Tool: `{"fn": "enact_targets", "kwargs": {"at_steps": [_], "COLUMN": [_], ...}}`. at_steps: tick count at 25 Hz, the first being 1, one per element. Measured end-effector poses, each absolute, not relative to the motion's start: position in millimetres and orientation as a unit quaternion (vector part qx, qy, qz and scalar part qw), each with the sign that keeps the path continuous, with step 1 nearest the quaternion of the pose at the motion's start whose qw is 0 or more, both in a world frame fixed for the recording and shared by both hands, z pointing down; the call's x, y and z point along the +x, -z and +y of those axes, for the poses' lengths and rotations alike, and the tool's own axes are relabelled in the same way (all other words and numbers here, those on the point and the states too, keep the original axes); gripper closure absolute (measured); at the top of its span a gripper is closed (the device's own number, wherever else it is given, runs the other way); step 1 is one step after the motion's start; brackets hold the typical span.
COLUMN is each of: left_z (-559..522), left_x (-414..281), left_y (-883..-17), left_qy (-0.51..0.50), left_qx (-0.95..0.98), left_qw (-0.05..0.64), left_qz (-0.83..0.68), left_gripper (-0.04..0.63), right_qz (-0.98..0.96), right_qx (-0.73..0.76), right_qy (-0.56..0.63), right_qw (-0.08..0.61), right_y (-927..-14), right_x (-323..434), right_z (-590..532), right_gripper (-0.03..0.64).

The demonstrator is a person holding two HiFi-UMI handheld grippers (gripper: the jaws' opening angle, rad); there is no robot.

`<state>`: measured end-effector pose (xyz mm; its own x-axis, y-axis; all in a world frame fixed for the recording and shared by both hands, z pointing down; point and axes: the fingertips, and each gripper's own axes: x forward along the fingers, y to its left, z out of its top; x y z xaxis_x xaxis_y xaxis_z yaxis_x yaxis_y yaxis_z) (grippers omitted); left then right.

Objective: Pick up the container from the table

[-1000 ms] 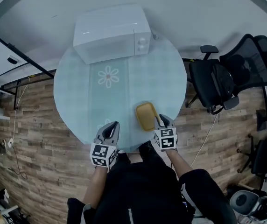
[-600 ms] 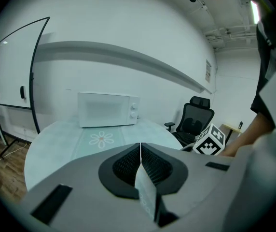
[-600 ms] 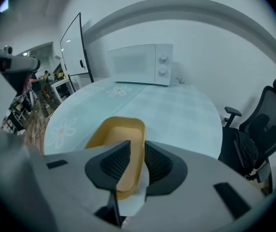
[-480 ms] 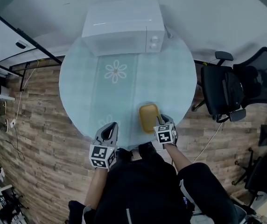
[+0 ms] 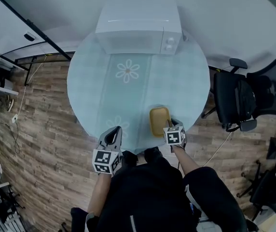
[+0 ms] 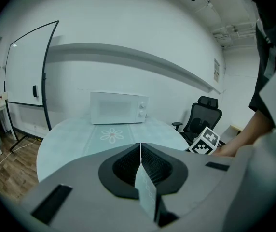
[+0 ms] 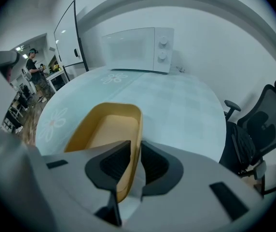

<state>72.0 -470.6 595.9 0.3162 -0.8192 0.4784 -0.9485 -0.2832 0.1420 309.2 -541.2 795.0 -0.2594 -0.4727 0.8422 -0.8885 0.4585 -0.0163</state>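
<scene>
A yellow open container (image 5: 159,120) lies on the round pale green table (image 5: 99,86) near its front right edge. My right gripper (image 5: 171,126) is at the container's near right corner. In the right gripper view the jaws are shut on the right wall of the container (image 7: 106,127), one jaw inside and one outside, where my right gripper (image 7: 134,153) clamps the rim. I cannot tell whether the container is off the table. My left gripper (image 5: 113,132) hovers at the table's front edge, and in its own view my left gripper (image 6: 140,158) is shut with nothing in it.
A white microwave (image 5: 138,25) stands at the far side of the table. Black office chairs (image 5: 244,100) stand to the right on the wooden floor. A whiteboard (image 6: 27,71) stands at the left, and a person (image 7: 32,66) stands far off.
The head view has shifted, so table and microwave sit further right in the picture. My right gripper has closed in on the container's right wall. The left gripper has hardly moved.
</scene>
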Motion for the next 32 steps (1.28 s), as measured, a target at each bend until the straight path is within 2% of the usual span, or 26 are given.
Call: {"fn": "enact_targets", "kwargs": {"at_steps": [13,21,32], "left_z": [-468,-471,-474], "left_x": [70,70,60], "left_y": [-596,-595,-595], "left_qy": [-0.157,-0.152,-0.137], "left_qx": [0.793,0.8,0.811], "left_qw": [0.205,0.203,0.199], "left_qz": [-0.552,-0.544,-0.533], "left_gripper": [0.578,0.578,0.578], "right_qz": [-0.733,-0.744,-0.734], "right_qx": [0.465,0.465,0.496], "right_qy": [-0.301,-0.303,-0.377], "right_qw": [0.395,0.372,0.269], "right_y": [-805,-782,-711], "right_x": [311,302,278], "right_z": [-540,-543,-545], "right_gripper": [0.563,0.578,0.578]}}
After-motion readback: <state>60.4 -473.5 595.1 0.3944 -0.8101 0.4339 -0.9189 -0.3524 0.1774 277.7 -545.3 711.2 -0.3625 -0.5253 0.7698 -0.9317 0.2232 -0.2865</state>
